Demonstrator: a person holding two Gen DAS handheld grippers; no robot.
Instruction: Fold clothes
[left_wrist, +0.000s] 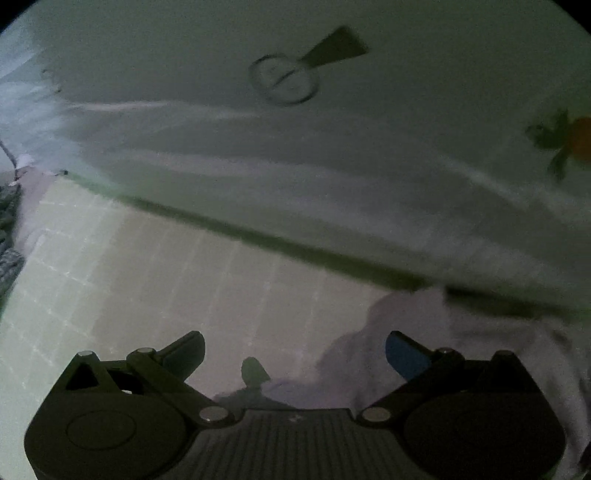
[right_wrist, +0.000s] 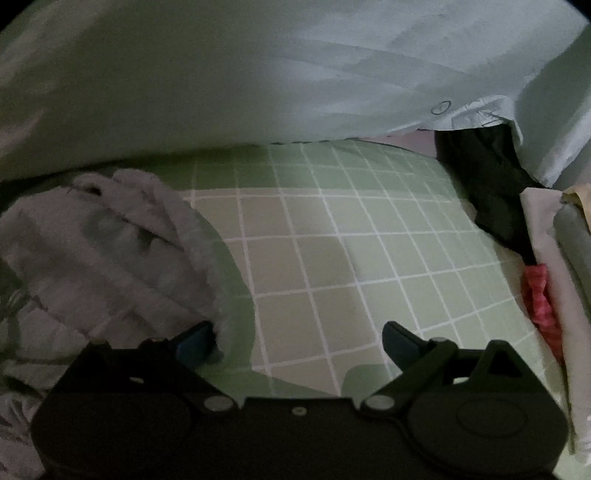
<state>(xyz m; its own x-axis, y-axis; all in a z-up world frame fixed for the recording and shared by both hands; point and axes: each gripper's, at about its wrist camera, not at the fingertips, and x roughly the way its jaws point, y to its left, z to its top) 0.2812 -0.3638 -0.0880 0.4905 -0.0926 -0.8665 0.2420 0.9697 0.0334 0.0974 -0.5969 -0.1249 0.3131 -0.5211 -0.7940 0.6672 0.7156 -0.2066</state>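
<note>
Left gripper (left_wrist: 295, 354): jaws spread wide, nothing between them. Blue pad visible on the finger at 4 o'clock (left_wrist: 404, 354). It sits over a green checked bedsheet (left_wrist: 147, 266) with thin white grid lines.

Left wrist view: a white garment (left_wrist: 258, 155) fills the frame from 9 through 12 to 3 o'clock, its lower edge running diagonally from 9 down toward 4 and casting a dark shadow on the sheet. Printed on it: a dark ring with a wedge-shaped handle (left_wrist: 295, 70) near 12 o'clock, and an orange-and-dark motif (left_wrist: 565, 142) at 3 o'clock, cut off by the frame edge. A pale lilac fleecy garment (left_wrist: 424, 332) lies at 4 to 5 o'clock, just beside the right-hand finger; contact cannot be determined.

Right gripper (right_wrist: 297, 339): jaws likewise wide apart, empty.

Right wrist view only: the same white fabric (right_wrist: 221, 81) spans the top, 10 to 2 o'clock. The lilac fleecy piece (right_wrist: 103, 251) is heaped at 8 to 9 o'clock, against the left-hand finger. A black garment (right_wrist: 487, 177) at 2 o'clock, a pink-red item (right_wrist: 539, 295) at 3 to 4, and folded pale cloth (right_wrist: 554, 240) along the right edge.
</note>
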